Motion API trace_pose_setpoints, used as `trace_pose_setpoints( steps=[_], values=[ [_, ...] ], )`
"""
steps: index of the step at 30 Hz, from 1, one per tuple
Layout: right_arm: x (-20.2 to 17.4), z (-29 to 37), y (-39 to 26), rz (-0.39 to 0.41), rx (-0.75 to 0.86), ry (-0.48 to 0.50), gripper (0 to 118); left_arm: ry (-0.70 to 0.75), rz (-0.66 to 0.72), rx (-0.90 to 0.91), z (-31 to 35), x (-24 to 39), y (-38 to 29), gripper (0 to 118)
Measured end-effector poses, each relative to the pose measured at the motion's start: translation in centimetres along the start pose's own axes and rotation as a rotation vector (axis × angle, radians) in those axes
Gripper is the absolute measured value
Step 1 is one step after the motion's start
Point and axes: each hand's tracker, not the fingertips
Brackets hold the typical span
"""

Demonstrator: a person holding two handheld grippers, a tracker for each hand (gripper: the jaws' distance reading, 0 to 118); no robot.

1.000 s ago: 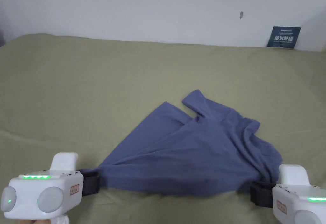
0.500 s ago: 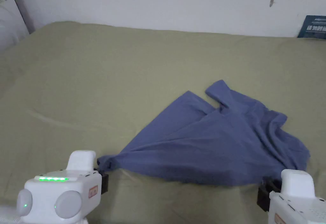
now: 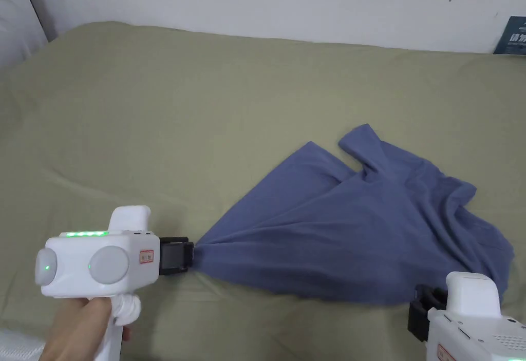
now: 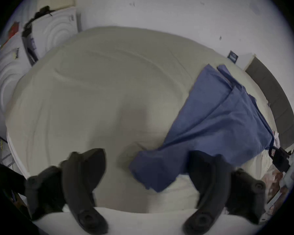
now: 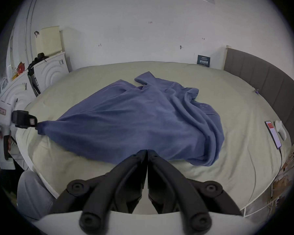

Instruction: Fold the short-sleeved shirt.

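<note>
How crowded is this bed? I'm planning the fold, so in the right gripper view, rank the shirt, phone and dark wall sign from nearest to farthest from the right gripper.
1. shirt: its near hem is right at the right gripper tips, mid-bed.
2. phone: off to the right, at the edge of the bed.
3. wall sign: past the bed's far edge, upper right.

In front of you is a wide bed [image 3: 205,100] covered with an olive-green sheet [image 5: 244,154] that shows soft wrinkles. On it lies the blue shirt [image 3: 359,228], spread out but crumpled on your right side, one corner drawn to a point on your left. Near the grey headboard [image 5: 265,86], a phone [image 5: 273,134] with a lit screen lies on the sheet, a small white object [image 5: 280,131] just beside it.
</note>
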Motion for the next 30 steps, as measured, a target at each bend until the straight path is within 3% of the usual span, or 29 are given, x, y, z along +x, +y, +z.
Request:
trace_pose_setpoints(
  steps=[1, 2, 4, 5, 6, 7, 12, 15, 23, 24, 25, 26, 27, 30],
  values=[
    [0.3, -0.3, 0.0, -0.006, -0.007, 0.002, 6, 0.0, 0.004, -0.016, -0.7, 0.4, 0.1, 59],
    [0.2, -0.4, 0.0, -0.006, -0.011, 0.002, 6, -0.027, -0.016, -0.063, -1.2, 0.8, 0.1, 51],
    [-0.2, -0.4, 0.2, 0.004, -0.015, -0.008, 6, -0.027, -0.019, -0.067, -2.2, 0.7, -0.5, 35],
    [0.4, -0.6, 0.7, 0.004, -0.013, -0.002, 6, -0.024, -0.034, -0.049, -2.0, 1.0, -1.0, 17],
    [0.3, -0.6, 1.0, 0.004, -0.009, -0.002, 6, -0.017, -0.06, -0.025, -1.9, 1.2, -1.1, 10],
    [0.3, -0.7, 1.7, 0.005, -0.007, 0.004, 6, -0.086, -0.034, -0.043, -2.4, 0.7, -1.0, 9],
    [1.2, -2.9, 6.8, 0.067, 0.043, 0.016, 6, -0.075, -0.028, -0.031, -3.8, -0.4, -0.9, 8],
    [3.0, -7.0, 11.4, 0.094, 0.049, 0.0, 6, -0.068, -0.049, -0.021, -4.3, -0.1, -1.7, 8],
    [7.8, -22.2, 21.8, 0.164, -0.122, -0.021, 8, -0.076, -0.011, -0.005, -1.0, 2.9, -2.3, 8],
    [8.2, -23.5, 22.2, 0.171, -0.13, -0.044, 38, -0.076, -0.005, -0.009, -1.1, 2.4, -1.7, 8],
    [9.0, -25.1, 22.8, 0.172, -0.129, -0.05, 78, -0.075, -0.005, -0.011, -1.0, 2.8, -1.7, 8],
    [9.5, -26.3, 23.4, 0.174, -0.169, -0.047, 110, -0.072, -0.007, -0.011, -0.8, 3.1, -1.8, 8],
    [9.7, -27.4, 23.7, 0.178, -0.208, -0.065, 115, -0.071, -0.006, -0.011, -0.8, 3.4, -1.9, 8],
    [10.3, -30.0, 23.7, 0.242, -0.298, -0.111, 107, -0.072, -0.003, -0.02, -1.1, 3.1, -1.3, 8]
  ],
)
